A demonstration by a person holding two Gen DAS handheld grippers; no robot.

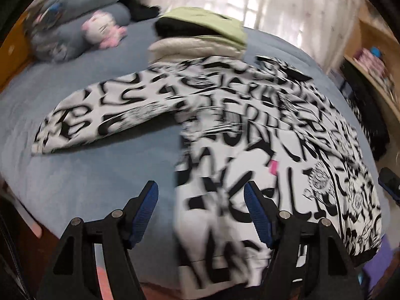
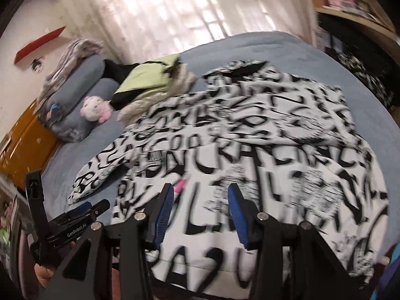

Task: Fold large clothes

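I'm seeing the printed garment (image 1: pixel 250 130) lying spread on the blue bed (image 1: pixel 87 165) — folded stack (image 1: pixel 200 35) behind, curtains (image 2: pixel 175 7) glowing — both my left hand-held gripper (image 1: pixel 201 212) and right hand-held gripper (image 2: pixel 201 212) hanging released, empty.

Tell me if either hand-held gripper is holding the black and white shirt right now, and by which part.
Neither. The left hand-held gripper and the right hand-held gripper both stand open above the shirt, gripping nothing.

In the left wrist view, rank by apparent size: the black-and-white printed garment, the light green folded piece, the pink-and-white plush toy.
1. Black-and-white printed garment, by far the largest, spread across the blue bed.
2. Light green folded piece, on top of the pile behind it.
3. Pink-and-white plush toy, smallest. Both sit far from the camera, so only their apparent size counts.
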